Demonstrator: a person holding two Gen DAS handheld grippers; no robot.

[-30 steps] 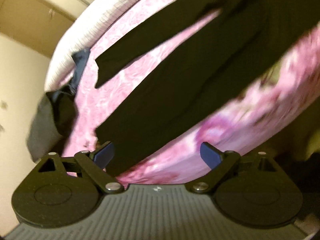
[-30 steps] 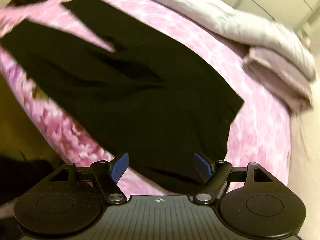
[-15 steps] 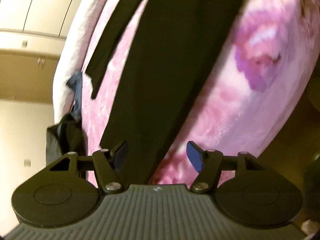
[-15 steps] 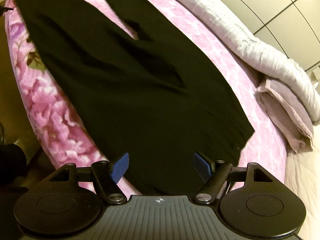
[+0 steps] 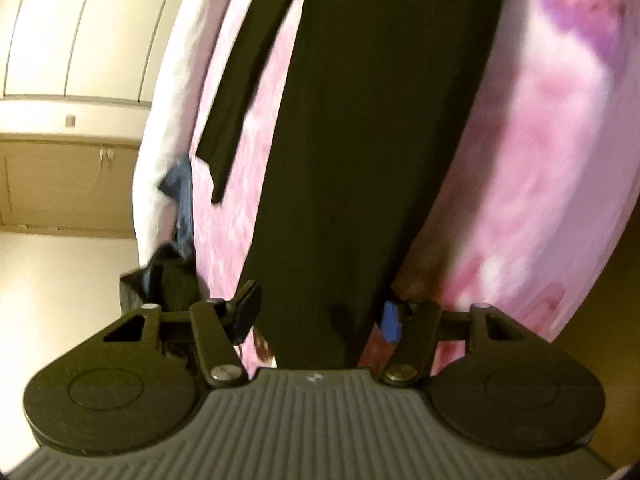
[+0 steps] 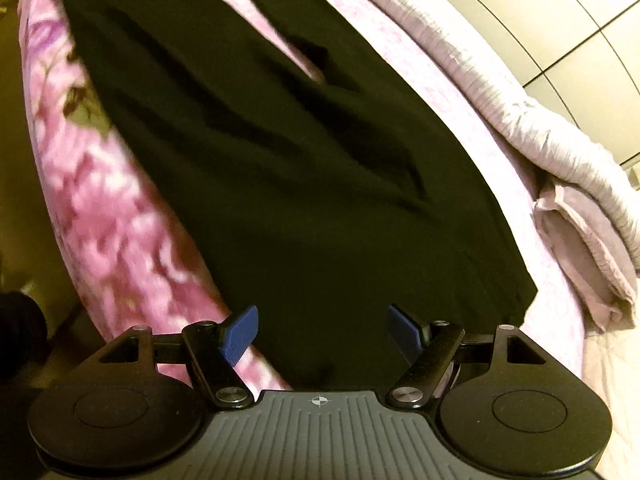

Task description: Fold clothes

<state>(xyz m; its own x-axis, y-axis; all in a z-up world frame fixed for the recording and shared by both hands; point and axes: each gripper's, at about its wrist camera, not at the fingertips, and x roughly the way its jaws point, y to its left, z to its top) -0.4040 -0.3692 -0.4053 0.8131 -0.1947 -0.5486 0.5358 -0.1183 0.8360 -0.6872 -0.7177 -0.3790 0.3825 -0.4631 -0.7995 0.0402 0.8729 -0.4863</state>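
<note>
Black trousers (image 5: pixel 380 120) lie flat on a pink flowered blanket (image 5: pixel 540 160) that covers a bed. The end of the nearer leg runs between the blue pads of my left gripper (image 5: pixel 319 319), whose jaws are closing; a thin gap still shows on each side of the cloth. Further left, the second leg (image 5: pixel 248 80) lies apart. In the right wrist view the wide waist end of the trousers (image 6: pixel 300 180) fills the middle. My right gripper (image 6: pixel 322 336) hangs open just above its near edge, over the blanket (image 6: pixel 100 220).
A rolled white quilt (image 6: pixel 520 100) and a pale pillow (image 6: pixel 588 248) line the bed's far side. A blue garment (image 5: pixel 182 196) and a dark heap of clothes (image 5: pixel 172 276) lie at the bed's end. Wall cupboards (image 5: pixel 60 32) stand beyond. The bed edge drops off beside both grippers.
My left gripper has sunk and rolled down to the end of the trouser leg, and its jaws have narrowed around it. The right gripper has dropped closer to the waist end, still wide.
</note>
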